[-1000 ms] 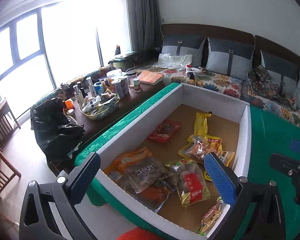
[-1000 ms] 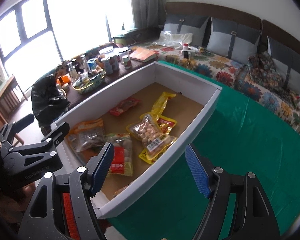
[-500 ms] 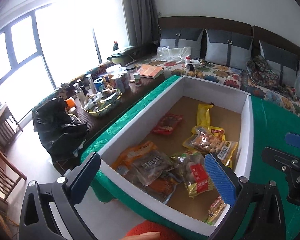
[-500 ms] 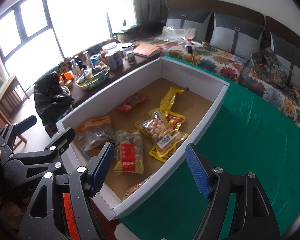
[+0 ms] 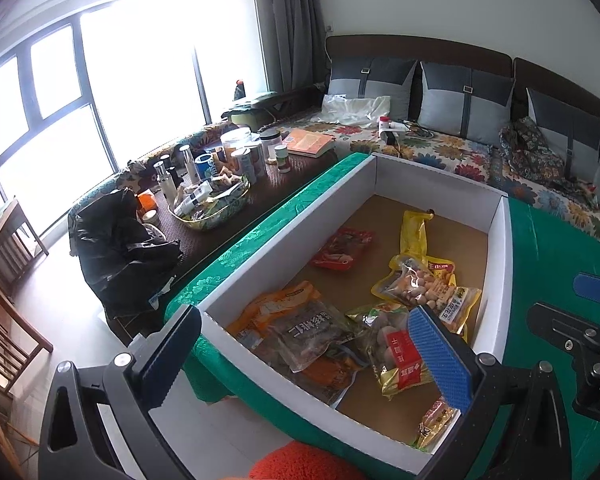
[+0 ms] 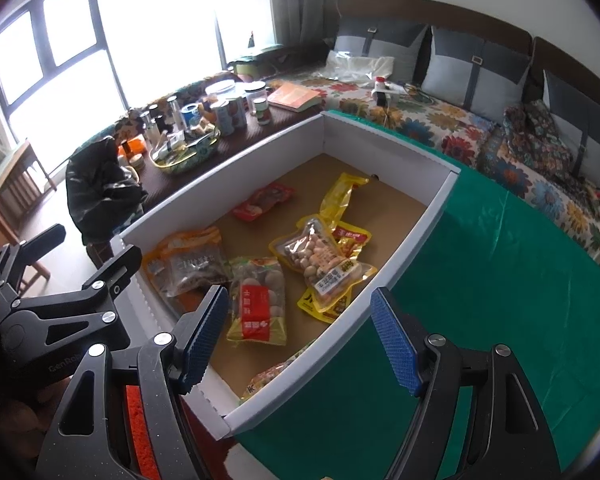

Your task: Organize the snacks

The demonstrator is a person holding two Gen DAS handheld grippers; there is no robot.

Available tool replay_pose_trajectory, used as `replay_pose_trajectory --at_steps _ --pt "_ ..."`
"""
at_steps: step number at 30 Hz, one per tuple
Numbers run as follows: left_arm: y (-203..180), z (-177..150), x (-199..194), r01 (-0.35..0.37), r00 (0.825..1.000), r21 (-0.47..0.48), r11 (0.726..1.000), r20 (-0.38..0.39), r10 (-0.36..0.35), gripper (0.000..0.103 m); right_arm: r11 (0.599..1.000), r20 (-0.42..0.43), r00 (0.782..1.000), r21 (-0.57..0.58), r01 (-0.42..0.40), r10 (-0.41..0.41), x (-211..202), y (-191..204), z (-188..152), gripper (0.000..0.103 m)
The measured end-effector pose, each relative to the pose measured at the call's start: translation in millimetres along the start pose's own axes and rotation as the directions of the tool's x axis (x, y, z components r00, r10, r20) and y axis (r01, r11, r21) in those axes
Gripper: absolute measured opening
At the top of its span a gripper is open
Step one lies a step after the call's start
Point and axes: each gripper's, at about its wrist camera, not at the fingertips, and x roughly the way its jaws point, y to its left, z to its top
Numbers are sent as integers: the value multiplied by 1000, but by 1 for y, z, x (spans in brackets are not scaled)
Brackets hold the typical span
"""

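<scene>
Both pulled back and higher than a second ago: left gripper (image 5: pixel 304 356) and right gripper (image 6: pixel 304 338) spread wide, empty. Snack packets (image 6: pixel 320 258) unmoved inside white box (image 6: pixel 416 236) on green cloth (image 6: pixel 500 280).

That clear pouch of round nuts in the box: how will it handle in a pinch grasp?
The clear nut pouch is probably floppy: soft film, loose contents likely to shift. Its glossy surface may slip. It lies atop a yellow packet, so lifting could drag that along.

We see a matt white cardboard box (image 6: pixel 400 252) with a brown paper-like floor; glossy plastic snack packets (image 6: pixel 320 260) inside; a green cloth (image 6: pixel 480 280) with slight sheen; ribbed blue gripper pads (image 6: pixel 392 344) on black plastic.
</scene>
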Motion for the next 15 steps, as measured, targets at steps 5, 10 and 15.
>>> replay_pose_trajectory --at_steps 5,10,15 --pt "0 0 1 -5 1000 -1 1000 5 5 103 1000 -2 1000 -2 1 -1 1 1 0 77" --pt "1 -1 3 0 1000 -4 1000 -3 0 103 1000 -6 1000 -5 1 -1 2 1 -1 77" --pt "3 -2 7 -9 1000 -11 1000 -14 9 103 1000 -10 1000 -5 -1 1 3 1 -2 77"
